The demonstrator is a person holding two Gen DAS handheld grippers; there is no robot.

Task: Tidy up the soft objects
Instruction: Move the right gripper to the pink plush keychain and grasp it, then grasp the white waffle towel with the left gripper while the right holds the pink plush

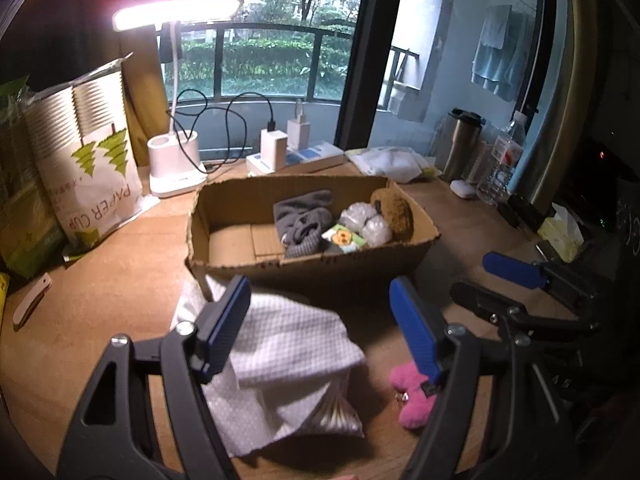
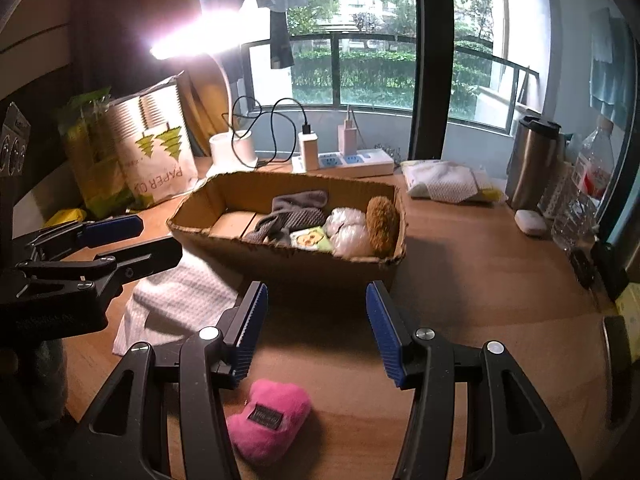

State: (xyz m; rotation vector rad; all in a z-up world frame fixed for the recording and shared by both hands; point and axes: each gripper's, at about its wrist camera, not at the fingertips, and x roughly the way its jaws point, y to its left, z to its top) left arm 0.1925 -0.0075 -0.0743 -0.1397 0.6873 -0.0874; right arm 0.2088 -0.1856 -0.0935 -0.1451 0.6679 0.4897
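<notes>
The left gripper (image 1: 320, 320) and right gripper (image 2: 316, 332) gape open, holding nothing. The white cloth (image 1: 288, 356) lies before the box (image 1: 320, 268). The gripper half hides the pink toy (image 2: 272, 420).

Left gripper (image 1: 320, 320) and right gripper (image 2: 316, 328) both gape empty, angled downward.

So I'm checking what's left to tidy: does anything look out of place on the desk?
Yes. The white cloth lies rumpled on the desk in front of the cardboard box, and the pink plush toy sits beside it, both outside the box with the other soft things.
</notes>
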